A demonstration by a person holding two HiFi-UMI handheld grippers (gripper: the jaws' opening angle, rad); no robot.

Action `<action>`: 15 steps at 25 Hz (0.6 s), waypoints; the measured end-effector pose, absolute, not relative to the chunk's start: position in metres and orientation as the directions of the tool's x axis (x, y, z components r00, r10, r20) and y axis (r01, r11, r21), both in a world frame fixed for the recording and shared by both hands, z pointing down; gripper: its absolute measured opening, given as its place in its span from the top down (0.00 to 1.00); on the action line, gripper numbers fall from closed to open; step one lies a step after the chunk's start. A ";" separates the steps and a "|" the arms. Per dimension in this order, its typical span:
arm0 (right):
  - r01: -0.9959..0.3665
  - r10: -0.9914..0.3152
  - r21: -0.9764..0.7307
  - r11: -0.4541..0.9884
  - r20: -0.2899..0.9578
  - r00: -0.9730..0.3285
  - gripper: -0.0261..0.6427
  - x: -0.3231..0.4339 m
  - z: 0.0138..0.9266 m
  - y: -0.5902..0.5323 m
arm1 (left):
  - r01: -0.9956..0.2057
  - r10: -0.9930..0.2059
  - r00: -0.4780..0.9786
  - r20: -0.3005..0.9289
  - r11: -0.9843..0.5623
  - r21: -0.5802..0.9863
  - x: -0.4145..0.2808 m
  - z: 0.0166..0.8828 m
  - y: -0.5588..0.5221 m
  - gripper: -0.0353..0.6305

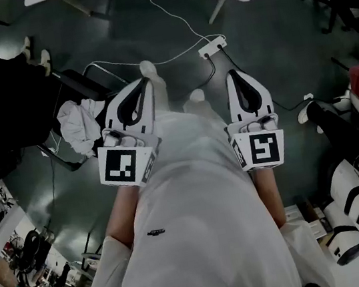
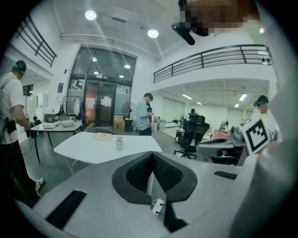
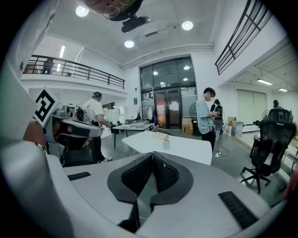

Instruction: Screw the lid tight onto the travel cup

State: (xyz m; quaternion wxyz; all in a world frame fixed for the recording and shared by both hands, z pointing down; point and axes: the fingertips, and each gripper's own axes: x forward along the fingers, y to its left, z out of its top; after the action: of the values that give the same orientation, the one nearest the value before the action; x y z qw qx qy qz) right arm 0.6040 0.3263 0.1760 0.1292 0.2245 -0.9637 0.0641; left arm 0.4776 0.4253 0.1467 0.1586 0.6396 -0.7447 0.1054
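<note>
A white table (image 2: 88, 151) is standing well ahead of the jaws, carrying a cup (image 2: 119, 143) (small) and a tan pad (image 2: 103, 136).

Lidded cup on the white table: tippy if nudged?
The cup stands upright, taller than wide, so a high nudge would probably tip it; a low one likely slides it on the smooth white table. It looks small and see-through, so probably light. Too far off to tell glass from plastic.
</note>
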 end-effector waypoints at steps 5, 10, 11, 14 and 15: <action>-0.496 -0.468 -0.033 0.868 0.281 -0.838 0.96 0.634 0.163 0.340 | -0.987 -0.900 -0.107 0.422 0.146 0.061 0.507 0.155 0.439 0.94; -0.548 -0.514 -0.055 0.835 0.279 -0.811 0.96 0.634 0.166 0.351 | -0.997 -0.933 -0.043 0.357 0.064 0.048 0.512 0.137 0.431 0.94; -0.559 -0.523 -0.066 0.827 0.276 -0.806 0.96 0.632 0.166 0.351 | -0.997 -0.935 -0.034 0.353 0.055 0.049 0.510 0.136 0.431 0.94; -0.572 -0.532 -0.137 0.808 0.245 -0.810 0.96 0.610 0.162 0.356 | -0.996 -0.938 -0.032 0.345 0.057 0.063 0.486 0.135 0.440 0.94; -0.573 -0.534 -0.150 0.806 0.234 -0.813 0.96 0.599 0.160 0.358 | -0.996 -0.939 -0.037 0.343 0.064 0.067 0.473 0.134 0.446 0.94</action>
State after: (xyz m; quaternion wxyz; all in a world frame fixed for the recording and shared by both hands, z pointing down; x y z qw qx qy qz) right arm 0.5992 0.3580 0.1596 0.0906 0.2924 -0.9459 0.1071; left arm 0.4726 0.4455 0.1343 0.1498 0.6776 -0.7137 0.0950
